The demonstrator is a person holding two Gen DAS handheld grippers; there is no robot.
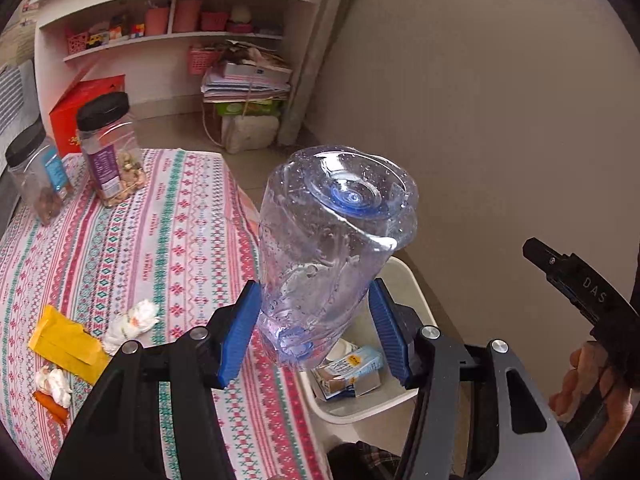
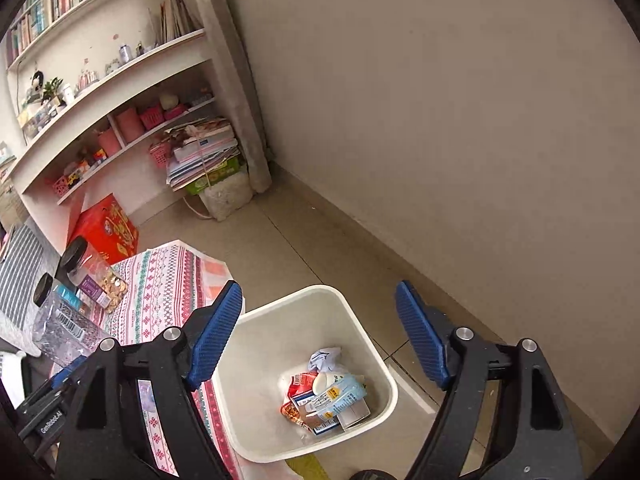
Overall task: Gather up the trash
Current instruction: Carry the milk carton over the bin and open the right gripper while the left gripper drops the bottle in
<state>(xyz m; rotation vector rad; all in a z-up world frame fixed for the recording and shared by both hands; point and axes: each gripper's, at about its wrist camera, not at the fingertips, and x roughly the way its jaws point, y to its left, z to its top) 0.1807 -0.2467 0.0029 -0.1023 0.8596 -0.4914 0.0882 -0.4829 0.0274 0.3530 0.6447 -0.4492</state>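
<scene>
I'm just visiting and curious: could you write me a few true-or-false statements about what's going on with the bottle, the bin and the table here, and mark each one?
1. The left hand-held gripper has a clear plastic bottle between its blue fingers. True.
2. The right hand-held gripper is carrying a milk carton. False: it is open and holds nothing; the carton lies in the bin.
3. The white bin stands on the floor beside the table. True.
4. The bin holds nothing so far. False: it already holds wrappers, crumpled paper and the carton.
5. A yellow packet and crumpled tissue lie on the patterned tablecloth. True.
6. The two jars on the table have red lids. False: the lids are black.
</scene>
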